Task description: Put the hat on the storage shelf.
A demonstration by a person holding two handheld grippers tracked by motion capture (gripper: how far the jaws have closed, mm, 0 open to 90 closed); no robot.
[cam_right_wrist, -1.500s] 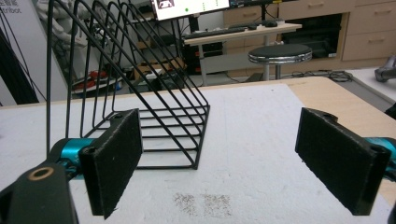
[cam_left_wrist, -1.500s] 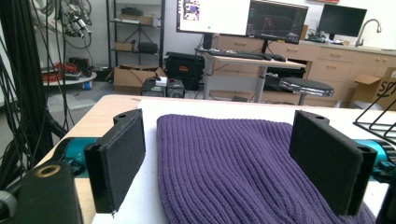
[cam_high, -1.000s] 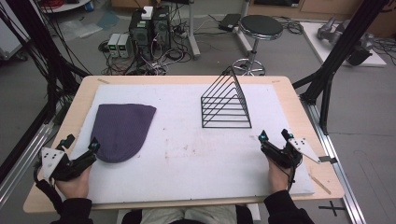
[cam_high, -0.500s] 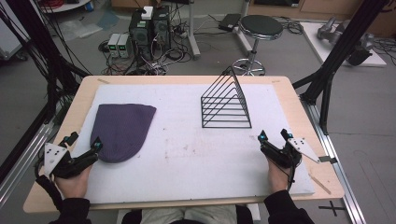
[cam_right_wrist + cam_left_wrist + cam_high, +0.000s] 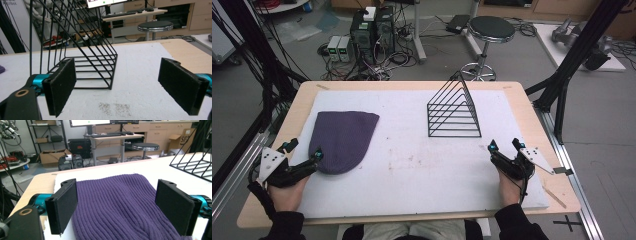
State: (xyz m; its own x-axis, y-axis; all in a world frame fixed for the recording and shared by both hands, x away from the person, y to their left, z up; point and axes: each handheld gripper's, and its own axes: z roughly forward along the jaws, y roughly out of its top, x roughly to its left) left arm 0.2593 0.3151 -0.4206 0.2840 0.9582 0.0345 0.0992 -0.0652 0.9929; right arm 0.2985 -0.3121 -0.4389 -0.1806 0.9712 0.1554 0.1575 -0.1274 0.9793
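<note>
My left gripper point(image 5: 303, 156) sat at the table's point(image 5: 412, 86) near-left edge, jaws spread wide around the rounded near end of a purple knit hat point(image 5: 342, 140) lying flat on the white mat point(image 5: 422, 165). I judged a low, shallow close might have pinched only the top layer, or dragged the hat and bunched it. To the right stood a black wire rack point(image 5: 453, 111), well apart from the hat. My right gripper point(image 5: 503, 145) rested near it, jaws also spread, holding nothing; a careless swing might have clipped the wires.
</note>
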